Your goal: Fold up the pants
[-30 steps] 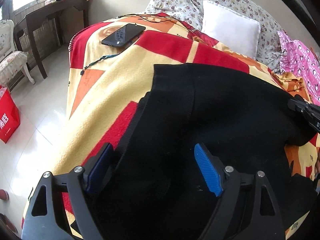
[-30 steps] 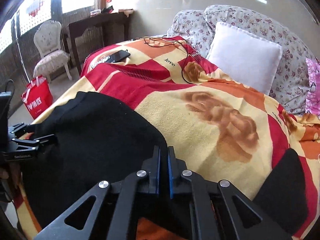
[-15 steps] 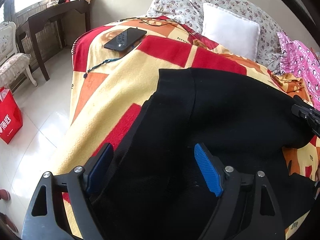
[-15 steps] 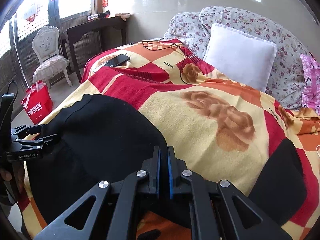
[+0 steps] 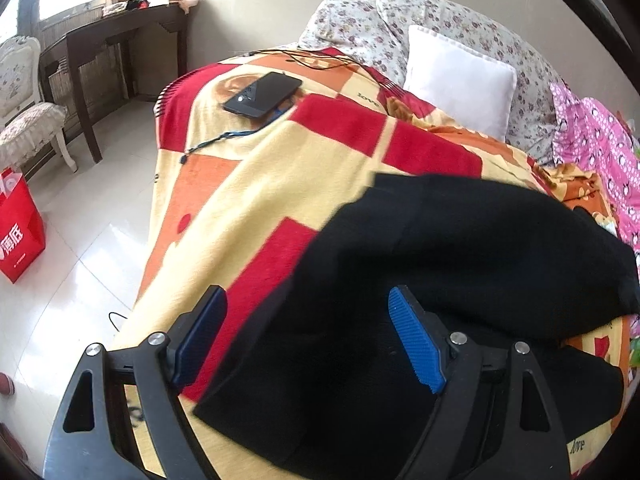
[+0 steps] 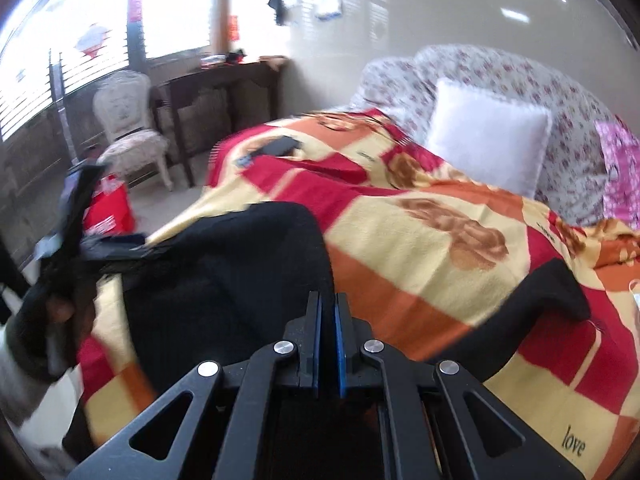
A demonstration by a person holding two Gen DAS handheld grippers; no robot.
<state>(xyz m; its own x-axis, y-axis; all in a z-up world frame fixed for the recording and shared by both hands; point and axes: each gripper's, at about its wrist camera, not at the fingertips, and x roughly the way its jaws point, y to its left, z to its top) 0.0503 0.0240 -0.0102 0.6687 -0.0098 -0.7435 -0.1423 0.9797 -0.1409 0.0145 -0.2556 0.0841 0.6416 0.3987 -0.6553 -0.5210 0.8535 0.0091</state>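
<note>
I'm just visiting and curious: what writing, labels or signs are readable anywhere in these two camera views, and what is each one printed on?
"love": on the blanket, near its bottom right corner in the right wrist view.
"love": again on the blanket, below the white pillow in the left wrist view.
White Chinese characters on the red bag: cut off, not readable.
Red window decorations: too blurred to read.

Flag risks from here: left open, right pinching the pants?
1. Only the right hand-held gripper grips the black pants; the left hand-held gripper stands open over them, so the fold may drag lopsided.
2. Dragged fabric could pull the blanket and shift the phone.
</note>
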